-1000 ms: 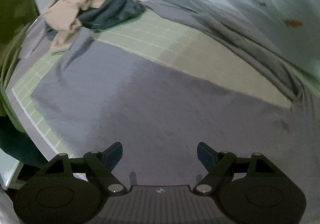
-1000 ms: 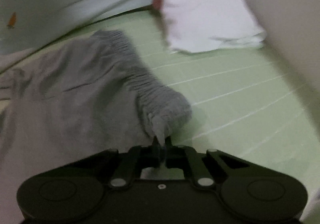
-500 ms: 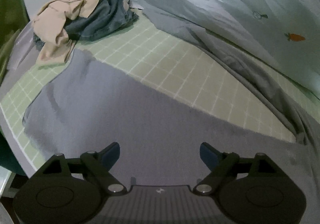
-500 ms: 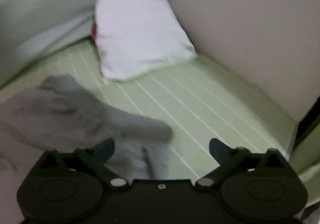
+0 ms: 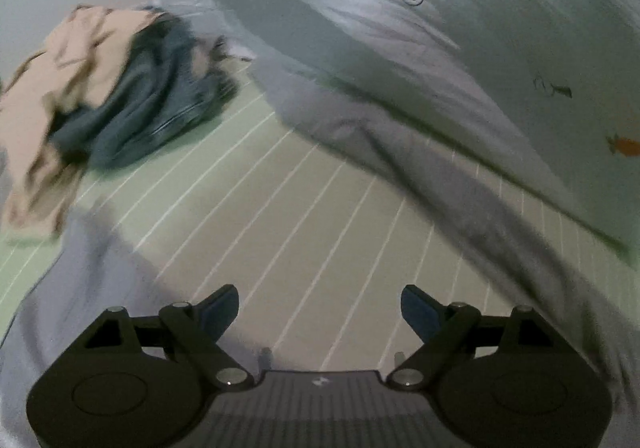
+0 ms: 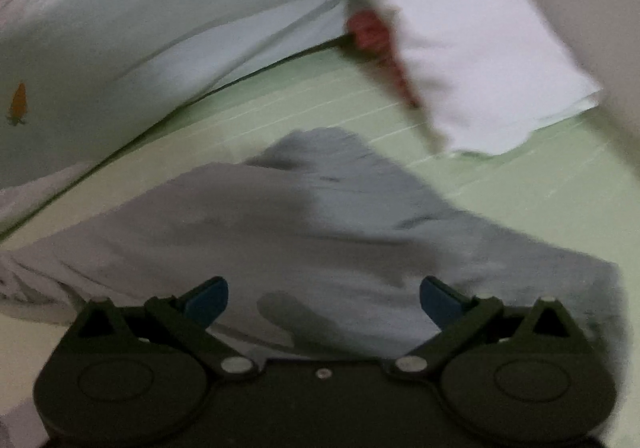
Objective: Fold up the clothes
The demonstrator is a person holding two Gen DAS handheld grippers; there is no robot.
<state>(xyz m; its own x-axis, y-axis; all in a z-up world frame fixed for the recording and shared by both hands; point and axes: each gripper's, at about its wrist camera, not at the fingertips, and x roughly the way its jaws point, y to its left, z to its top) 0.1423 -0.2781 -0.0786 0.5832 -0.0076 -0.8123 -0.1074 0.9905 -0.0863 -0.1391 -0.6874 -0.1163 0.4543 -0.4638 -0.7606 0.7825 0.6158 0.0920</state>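
A grey garment [image 6: 304,232] lies spread on the green grid-lined bed sheet [image 6: 520,183]. In the left wrist view it runs along the left edge [image 5: 92,280] and up the right side [image 5: 460,183]. My right gripper [image 6: 324,294] is open and empty just above the garment's folded end. My left gripper [image 5: 320,308] is open and empty over bare sheet [image 5: 304,215], between the two parts of the garment.
A pile of beige and dark blue clothes [image 5: 104,95] sits at the far left of the bed. A pale duvet with a carrot print [image 5: 440,27] lies along the back. A white pillow [image 6: 460,59] with something red beside it lies at the far right near the wall.
My right gripper let go of the garment's waistband, opened, and now hovers over the garment. My left gripper stayed open and moved forward, off the garment onto bare sheet.
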